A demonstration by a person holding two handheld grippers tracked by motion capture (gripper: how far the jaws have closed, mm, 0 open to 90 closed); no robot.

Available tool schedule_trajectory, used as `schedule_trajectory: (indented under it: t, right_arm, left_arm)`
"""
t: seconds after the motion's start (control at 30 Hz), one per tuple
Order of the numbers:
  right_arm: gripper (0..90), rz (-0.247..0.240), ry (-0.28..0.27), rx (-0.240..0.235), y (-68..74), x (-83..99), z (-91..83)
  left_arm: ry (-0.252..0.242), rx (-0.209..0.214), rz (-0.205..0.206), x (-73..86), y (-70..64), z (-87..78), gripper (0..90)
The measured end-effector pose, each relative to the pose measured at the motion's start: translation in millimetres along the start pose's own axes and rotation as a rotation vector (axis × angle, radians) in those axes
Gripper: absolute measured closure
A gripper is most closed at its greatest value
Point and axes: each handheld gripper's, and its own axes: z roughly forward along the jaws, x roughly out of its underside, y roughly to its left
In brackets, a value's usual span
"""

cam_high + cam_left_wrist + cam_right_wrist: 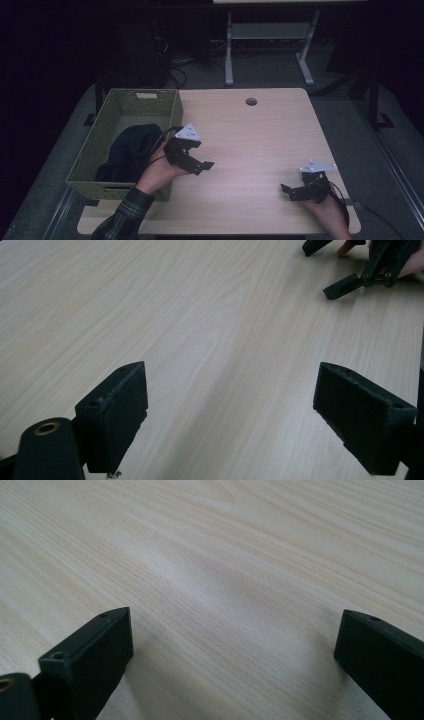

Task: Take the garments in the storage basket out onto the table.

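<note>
- Two grippers over the tabletop (pixel 250 135), both released, nothing between the jaws.
- We read no brand, label or writing on anything; the frames are too dim and small for print.
- Left gripper (pixel 202 165): near the tabletop's left edge, just beside the basket's right wall, jaws spread wide and pointing toward the right edge. In the left gripper view (pixel 230 415) we see bare wood grain between the pads.
- Right gripper (pixel 290 192): near the front right corner, jaws apart, pointing left. In the right gripper view (pixel 232 655) bare wood lies between the pads; it also shows far off in the left gripper view (pixel 350 280).
- Green woven basket (pixel 172 112): on the left edge, overhanging it.
- Dark cloth (pixel 132 150): bunched inside the basket, in its front half, well clear of both grippers' jaws.
- Around: a round cable hole (pixel 251 102) near the back edge; a white desk frame (pixel 270 35) on the floor beyond.
- Nothing lies on the wood between the two grippers.
</note>
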Motion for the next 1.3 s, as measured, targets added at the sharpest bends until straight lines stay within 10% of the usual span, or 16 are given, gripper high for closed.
schedule_trajectory:
  t: [1.3]
  right_arm:
    - [2.0, -0.001, 0.000, 0.000, 0.0, 0.0, 0.0]
  left_arm:
    - [0.026, -0.068, -0.026, 10.4, 38.9, -49.9, 14.1]
